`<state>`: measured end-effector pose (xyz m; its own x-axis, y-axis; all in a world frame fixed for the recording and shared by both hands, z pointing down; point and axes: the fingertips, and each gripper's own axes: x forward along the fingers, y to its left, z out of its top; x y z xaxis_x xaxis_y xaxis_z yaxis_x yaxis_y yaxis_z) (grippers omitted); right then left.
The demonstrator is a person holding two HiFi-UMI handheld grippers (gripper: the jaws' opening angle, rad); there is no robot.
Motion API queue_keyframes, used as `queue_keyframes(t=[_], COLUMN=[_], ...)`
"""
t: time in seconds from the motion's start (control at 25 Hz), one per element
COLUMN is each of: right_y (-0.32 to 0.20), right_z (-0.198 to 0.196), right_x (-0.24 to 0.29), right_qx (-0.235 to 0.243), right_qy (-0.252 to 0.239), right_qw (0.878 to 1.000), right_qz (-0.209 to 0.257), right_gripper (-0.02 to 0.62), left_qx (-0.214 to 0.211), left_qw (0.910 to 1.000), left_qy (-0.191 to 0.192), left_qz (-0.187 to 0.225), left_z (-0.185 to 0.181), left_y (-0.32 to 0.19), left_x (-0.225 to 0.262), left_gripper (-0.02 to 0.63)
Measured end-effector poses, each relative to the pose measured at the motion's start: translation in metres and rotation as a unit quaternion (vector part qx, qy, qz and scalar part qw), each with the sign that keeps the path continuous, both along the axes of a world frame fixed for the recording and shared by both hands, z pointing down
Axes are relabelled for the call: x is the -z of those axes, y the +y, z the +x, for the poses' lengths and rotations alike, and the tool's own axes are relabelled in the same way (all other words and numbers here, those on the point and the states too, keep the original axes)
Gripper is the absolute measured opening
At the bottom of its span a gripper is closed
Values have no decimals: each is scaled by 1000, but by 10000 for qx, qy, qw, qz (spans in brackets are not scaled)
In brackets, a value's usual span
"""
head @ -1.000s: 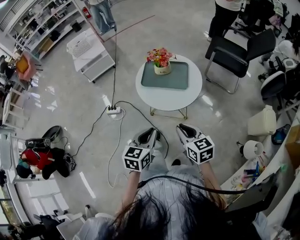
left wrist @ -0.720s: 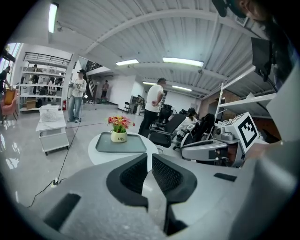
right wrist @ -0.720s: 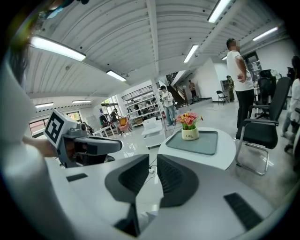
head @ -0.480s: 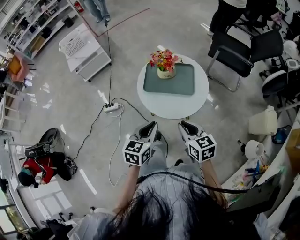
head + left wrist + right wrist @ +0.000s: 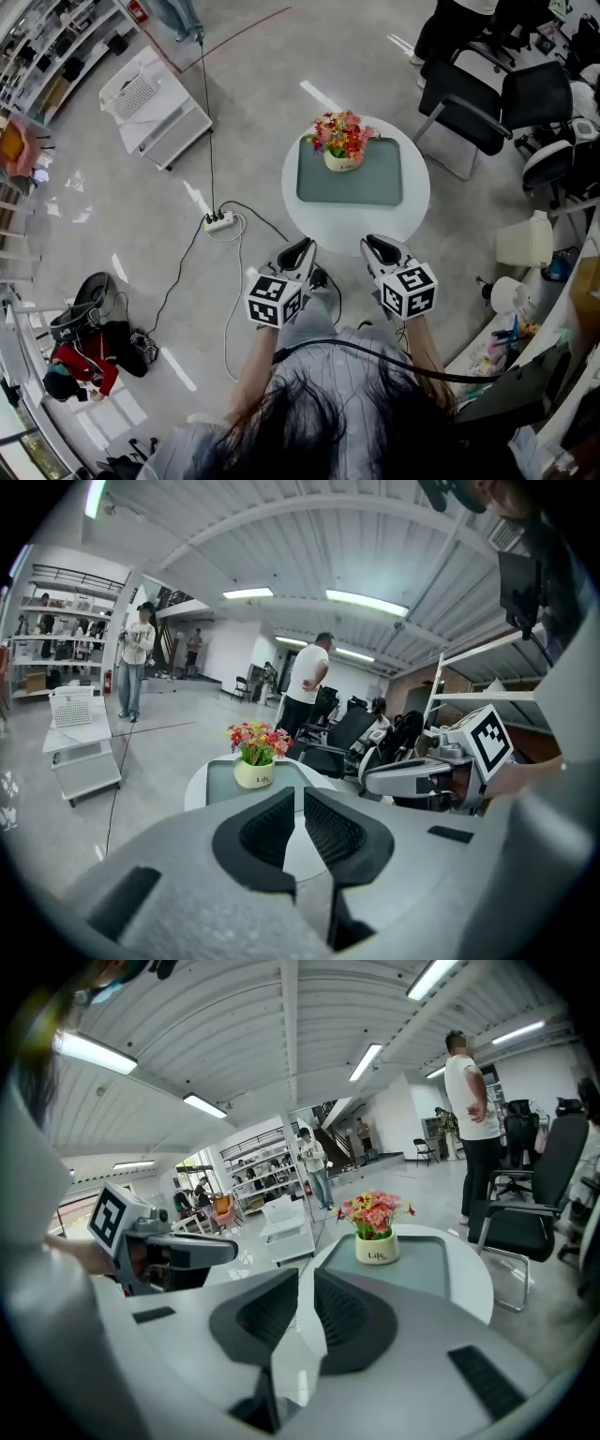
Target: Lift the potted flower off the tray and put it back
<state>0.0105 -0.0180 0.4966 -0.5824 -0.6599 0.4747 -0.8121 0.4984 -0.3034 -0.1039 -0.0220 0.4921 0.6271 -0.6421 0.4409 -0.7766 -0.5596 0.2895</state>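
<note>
The potted flower [image 5: 343, 142], pink and red blooms in a cream pot, stands at the far left corner of a grey-green tray [image 5: 356, 183] on a round white table [image 5: 317, 220]. Both grippers hover side by side at the table's near edge, well short of the pot. My left gripper [image 5: 302, 247] is shut with nothing in it, and so is my right gripper [image 5: 375, 243]. In the left gripper view the pot [image 5: 254, 772] shows just above the closed left gripper [image 5: 299, 795]. The right gripper view has the pot [image 5: 377, 1246] ahead and to the right of the right gripper [image 5: 306, 1279].
Black chairs [image 5: 483, 89] stand behind and to the right of the table, a person [image 5: 455, 23] beside them. A white cart [image 5: 155, 103] sits far left. A power strip [image 5: 217, 222] and cables lie on the floor left of the table. A white container [image 5: 522, 244] stands right.
Both grippers have travelled forward to the table's near edge, side by side. The table, tray and flower now lie closer in the head view. Jaws are unchanged.
</note>
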Motion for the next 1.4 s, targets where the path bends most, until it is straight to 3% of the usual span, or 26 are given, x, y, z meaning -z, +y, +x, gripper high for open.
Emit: queue_keyframes(t=[0.6,0.88,1.12,1.4], right_y=[-58,-86,-125,-173], right_z=[-26,-5,17,28], right_x=[-9,-22,-39,-52], right_qx=[-280,-95,369,656], right_qy=[175,173,369,372], right_qw=[9992,9996,9983,9968], right_qz=[-208,-207,-243,-268], right_gripper=[67,68,69,67], left_qx=[-689,-612,-85,68], left_qw=[9973,9976,9995,9994], left_qy=[-11,-57,103,-85], left_qz=[-240,-312,-271,-320], left_z=[-17,-4,7,16], left_y=[-68,-92,-125,-160], left_x=[-21,-38,-45,-62], left_gripper=[21,21,21,21])
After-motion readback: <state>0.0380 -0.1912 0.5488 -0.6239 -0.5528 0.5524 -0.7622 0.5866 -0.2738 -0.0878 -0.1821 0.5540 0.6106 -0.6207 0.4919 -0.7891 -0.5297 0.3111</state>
